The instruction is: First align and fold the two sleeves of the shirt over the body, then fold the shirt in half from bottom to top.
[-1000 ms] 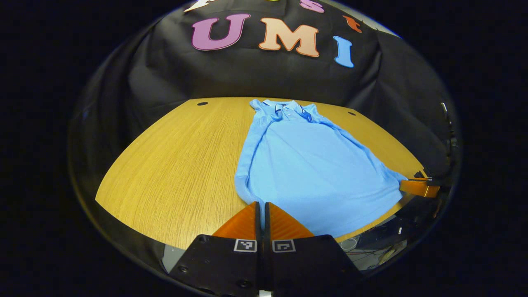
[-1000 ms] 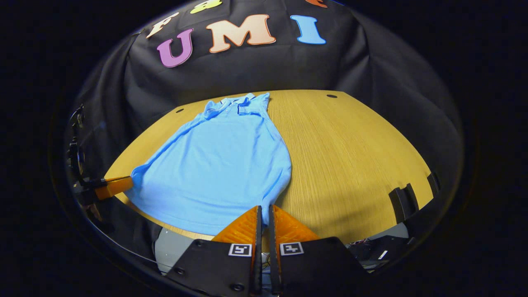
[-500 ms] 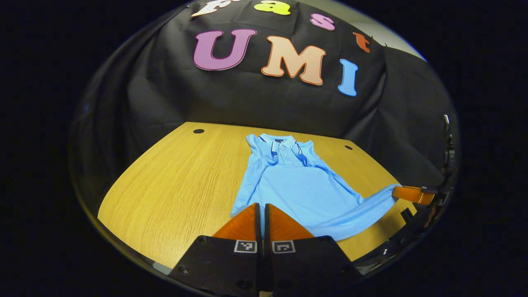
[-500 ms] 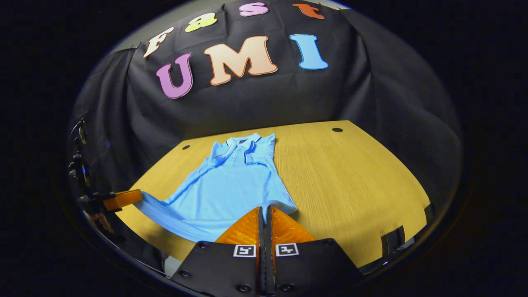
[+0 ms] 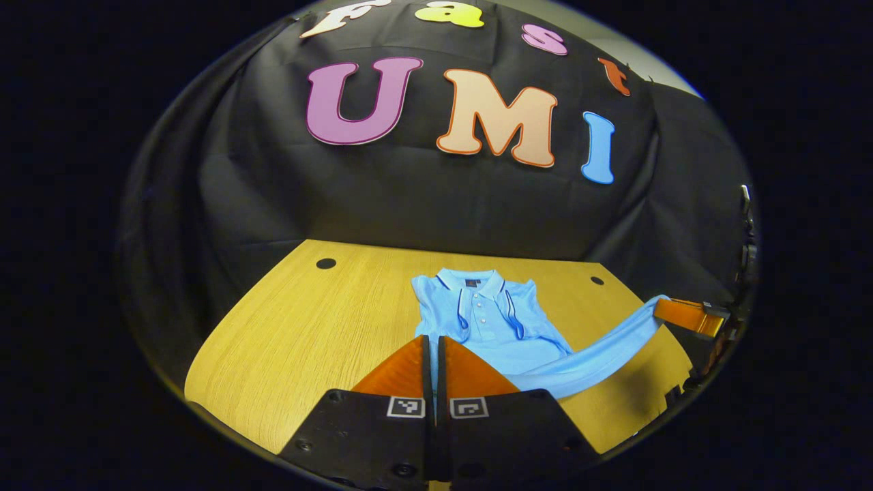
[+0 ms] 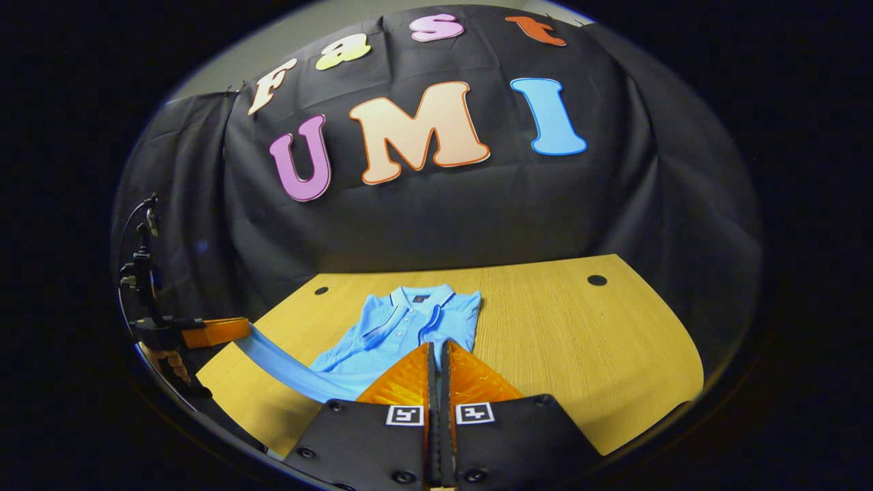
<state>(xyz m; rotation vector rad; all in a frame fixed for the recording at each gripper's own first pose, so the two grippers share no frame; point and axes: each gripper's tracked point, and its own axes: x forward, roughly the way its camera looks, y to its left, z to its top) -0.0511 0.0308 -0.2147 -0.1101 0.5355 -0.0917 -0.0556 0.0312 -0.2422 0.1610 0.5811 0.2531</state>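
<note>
Two grippers, each pinched tight on a bottom corner of the blue shirt (image 5: 491,327): the left gripper (image 5: 431,351) has cloth right between its closed fingers, and the right gripper (image 6: 437,358) matches it. Between them the hem hangs off the wooden table (image 5: 293,341), so the lower half can go over. Ahead lies the collar (image 6: 416,299), sleeves tucked in, the target for this fold.

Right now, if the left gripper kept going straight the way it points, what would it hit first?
Probably the collar end of the blue polo shirt lying on the wooden table; the left gripper, shut on the shirt's hem, points at it. Depth is hard to judge.
</note>
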